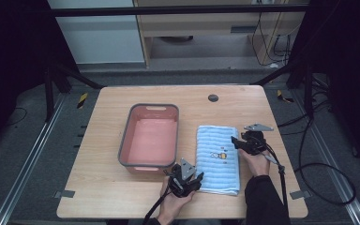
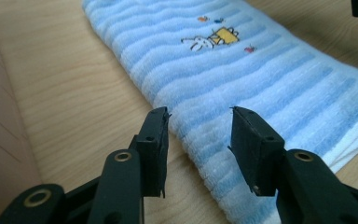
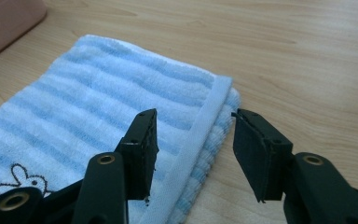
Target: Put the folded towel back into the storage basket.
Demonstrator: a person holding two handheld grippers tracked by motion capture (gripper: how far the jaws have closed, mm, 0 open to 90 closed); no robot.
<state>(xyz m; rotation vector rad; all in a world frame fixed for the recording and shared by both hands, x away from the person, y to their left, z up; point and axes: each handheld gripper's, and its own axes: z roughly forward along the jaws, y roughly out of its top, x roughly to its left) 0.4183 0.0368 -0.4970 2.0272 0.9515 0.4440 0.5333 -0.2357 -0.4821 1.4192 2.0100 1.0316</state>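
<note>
A person seated at the bottom edge of the high view holds a two-jaw gripper in each hand over a pale wooden tabletop (image 1: 112,192). Right of centre lies a folded blue-and-white striped towel (image 1: 218,157), long side running away from the person, with a small embroidered motif (image 1: 220,154) near its middle. Just left of it, close but apart, stands a pink bin (image 1: 150,137) with a grey rim. The left gripper (image 1: 191,180) sits low in the frame at the towel's near left corner; in the left gripper view its jaws stand wide apart, straddling the towel's long edge, with nothing between them. The right gripper (image 1: 236,141) is at the towel's right edge, centre right of the frame; in the right gripper view its jaws are also spread wide, one above the terry surface and the other beyond the white hemmed border (image 3: 200,135), holding nothing. A dark round grommet (image 1: 213,98) marks the tabletop's far side, upper centre.
</note>
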